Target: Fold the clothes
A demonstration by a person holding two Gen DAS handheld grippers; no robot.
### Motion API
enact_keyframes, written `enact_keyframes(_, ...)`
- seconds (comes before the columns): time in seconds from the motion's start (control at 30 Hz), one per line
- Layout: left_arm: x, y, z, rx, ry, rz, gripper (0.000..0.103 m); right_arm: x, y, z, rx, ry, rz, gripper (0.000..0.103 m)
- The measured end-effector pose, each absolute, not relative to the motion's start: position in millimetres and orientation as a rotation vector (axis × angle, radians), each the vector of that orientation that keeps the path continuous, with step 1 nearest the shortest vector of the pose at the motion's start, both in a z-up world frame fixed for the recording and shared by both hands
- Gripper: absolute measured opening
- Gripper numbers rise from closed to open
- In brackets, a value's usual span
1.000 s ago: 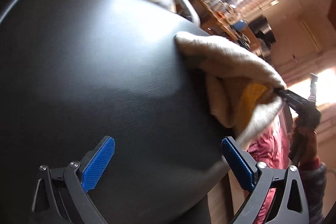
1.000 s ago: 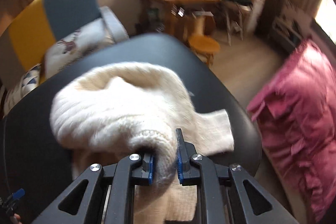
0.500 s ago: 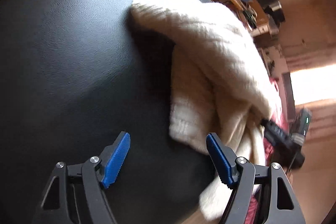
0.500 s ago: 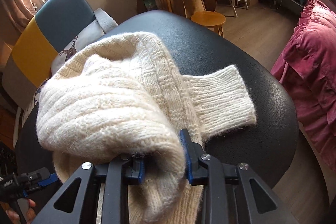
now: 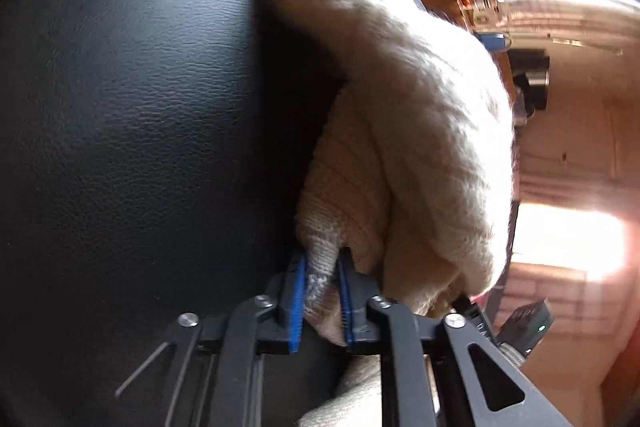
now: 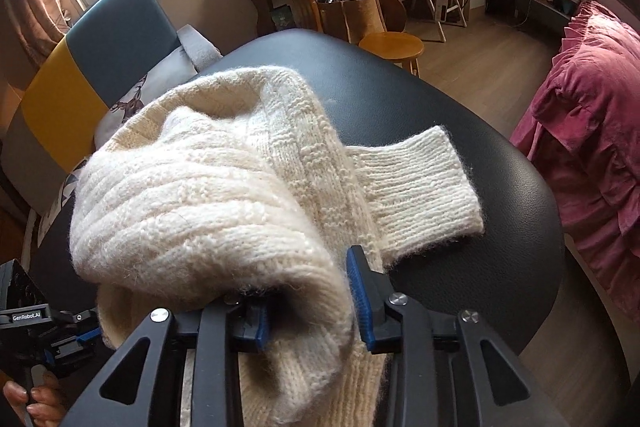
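The left tongs (image 5: 322, 287) are closing, and their blue pads already pinch a ribbed corner of the cream knitted sweater (image 6: 224, 195); the right tongs (image 6: 310, 299) are opening, their pads spread either side of a thick rolled fold of the same sweater, which still lies between them though the right pad seems clear of the wool; whether the left pad still touches it I cannot tell. From both tongs the sweater runs forward and away, bunched and doubled over on itself, its long axis leading straight out from the right tongs; 1 ribbed cuff (image 6: 416, 187) sticks out flat to the right of that axis. The left tongs grip the near edge just beside the right pair, so my judgement is that the left hand now carries the fold while the right lets go. Under everything is a black leather-look desk (image 6: 500, 267) with a rounded edge; beyond it stand a small wooden stool (image 6: 392, 47), a teal and yellow sofa (image 6: 100, 43), and a pink ruffled bedcover (image 6: 592, 131) off to the right.
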State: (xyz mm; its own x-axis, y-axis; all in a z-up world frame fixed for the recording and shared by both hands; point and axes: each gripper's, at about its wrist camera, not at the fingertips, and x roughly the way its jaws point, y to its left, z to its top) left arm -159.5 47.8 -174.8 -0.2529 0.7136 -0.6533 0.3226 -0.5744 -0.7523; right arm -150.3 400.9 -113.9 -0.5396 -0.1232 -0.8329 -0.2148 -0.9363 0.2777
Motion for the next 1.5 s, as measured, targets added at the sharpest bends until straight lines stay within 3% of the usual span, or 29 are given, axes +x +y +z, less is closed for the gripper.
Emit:
enact_keyframes(0.27,-143.7,-41.1,-77.0,-1.335,-1.406,2.043,0.009,-125.4,359.0,-70.9,-1.473,0.555,2.809,0.033)
enact_keyframes(0.43,-106.2,-134.7,6.1,-1.059,-1.383,2.235,0.009,-98.4,313.4,-81.8,-1.657,0.632,2.900,0.033)
enact_keyframes(0.53,-76.9,-197.4,27.5,-0.977,-1.360,2.355,0.009,-78.4,290.1,-90.8,-1.739,0.726,2.939,0.033)
enact_keyframes(0.73,-4.3,-297.7,-1.1,-1.054,-1.392,2.610,0.009,-47.4,252.0,-110.7,-1.876,0.724,2.927,0.033)
enact_keyframes(1.0,78.7,-364.3,-141.5,-1.328,-1.707,2.503,0.011,-25.4,202.4,-133.4,-2.028,0.497,2.872,0.033)
enact_keyframes(1.17,99.5,-361.0,-138.5,-1.291,-1.742,2.448,0.019,-33.2,179.3,-134.3,-2.043,0.463,2.890,0.033)
enact_keyframes(1.27,124.1,-357.8,-98.3,-1.216,-1.736,2.496,0.023,-42.1,154.9,-129.5,-2.055,0.445,2.936,0.033)
enact_keyframes(1.37,163.7,-391.1,-90.7,-1.139,-1.807,2.575,0.032,-64.3,126.3,-128.8,-2.085,0.441,2.969,0.033)
enact_keyframes(1.5,200.0,-439.0,-101.3,-1.134,-1.953,2.627,0.035,-76.9,83.9,-131.7,-2.119,0.446,2.993,0.033)
